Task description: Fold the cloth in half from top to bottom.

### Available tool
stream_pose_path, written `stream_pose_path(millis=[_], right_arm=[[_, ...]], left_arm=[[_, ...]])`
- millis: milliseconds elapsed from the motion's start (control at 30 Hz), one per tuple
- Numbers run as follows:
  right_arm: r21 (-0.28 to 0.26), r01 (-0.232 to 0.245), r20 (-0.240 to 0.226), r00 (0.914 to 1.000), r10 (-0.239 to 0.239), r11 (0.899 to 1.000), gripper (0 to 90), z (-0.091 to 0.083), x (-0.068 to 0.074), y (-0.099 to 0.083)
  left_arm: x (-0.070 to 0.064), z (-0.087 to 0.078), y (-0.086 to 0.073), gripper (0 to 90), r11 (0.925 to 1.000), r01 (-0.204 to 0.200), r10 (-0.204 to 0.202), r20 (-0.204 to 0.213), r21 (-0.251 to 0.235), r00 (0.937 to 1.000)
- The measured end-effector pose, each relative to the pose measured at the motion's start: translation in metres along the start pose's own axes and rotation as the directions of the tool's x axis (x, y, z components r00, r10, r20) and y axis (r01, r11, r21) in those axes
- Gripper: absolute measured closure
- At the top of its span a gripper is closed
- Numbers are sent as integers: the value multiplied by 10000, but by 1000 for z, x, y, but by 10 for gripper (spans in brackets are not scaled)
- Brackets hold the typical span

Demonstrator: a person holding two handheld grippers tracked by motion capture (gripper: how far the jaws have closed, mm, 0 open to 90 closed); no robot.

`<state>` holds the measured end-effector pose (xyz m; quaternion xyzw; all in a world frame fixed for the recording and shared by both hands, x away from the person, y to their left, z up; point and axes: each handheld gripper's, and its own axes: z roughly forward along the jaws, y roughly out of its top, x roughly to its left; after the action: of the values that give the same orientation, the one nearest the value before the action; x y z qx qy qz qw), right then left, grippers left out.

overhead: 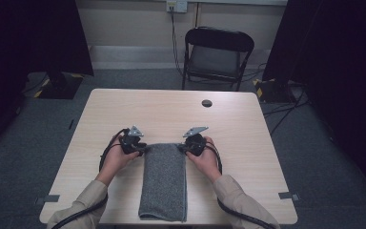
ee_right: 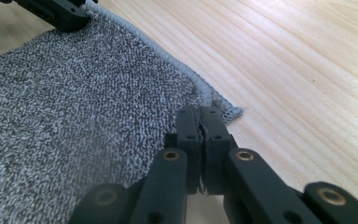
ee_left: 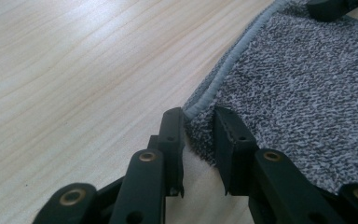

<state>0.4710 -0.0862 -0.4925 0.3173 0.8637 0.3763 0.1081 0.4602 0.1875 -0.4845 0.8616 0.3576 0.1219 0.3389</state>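
Note:
A grey speckled towel (overhead: 164, 183) lies folded in a long strip on the wooden table (overhead: 171, 112), running from the middle to the front edge. My left gripper (overhead: 140, 149) is at its far left corner. In the left gripper view its jaws (ee_left: 199, 123) stand apart, open, with the towel's hemmed corner (ee_left: 200, 105) between them. My right gripper (overhead: 182, 148) is at the far right corner. In the right gripper view it (ee_right: 200, 122) is shut on the towel's edge (ee_right: 209, 100). Each view shows the other gripper at the opposite corner.
A round dark grommet (overhead: 207, 103) sits near the table's far edge. A black folding chair (overhead: 217, 52) stands behind the table. Bare wood surrounds the towel on both sides and beyond it. Dark curtains hang at both sides of the room.

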Motion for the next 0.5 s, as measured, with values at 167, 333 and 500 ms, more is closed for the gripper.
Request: stream_pose_path(millis=[167, 333, 500], right_arm=[[-229, -281, -57, 9996, 280, 9993, 891, -1, -1, -2], [-435, -748, -251, 9970, 737, 9963, 892, -7, -8, -5], [-730, -910, -309, 9956, 890, 9932, 892, -20, -14, 3]], left_arm=[[-2, -3, 3, 812, 9989, 174, -162, 268, -425, 9995], [-2, -8, 14, 841, 9972, 124, -89, 477, -742, 9988], [-1, -9, 27, 851, 9947, 232, -160, 719, -1002, 9973]])
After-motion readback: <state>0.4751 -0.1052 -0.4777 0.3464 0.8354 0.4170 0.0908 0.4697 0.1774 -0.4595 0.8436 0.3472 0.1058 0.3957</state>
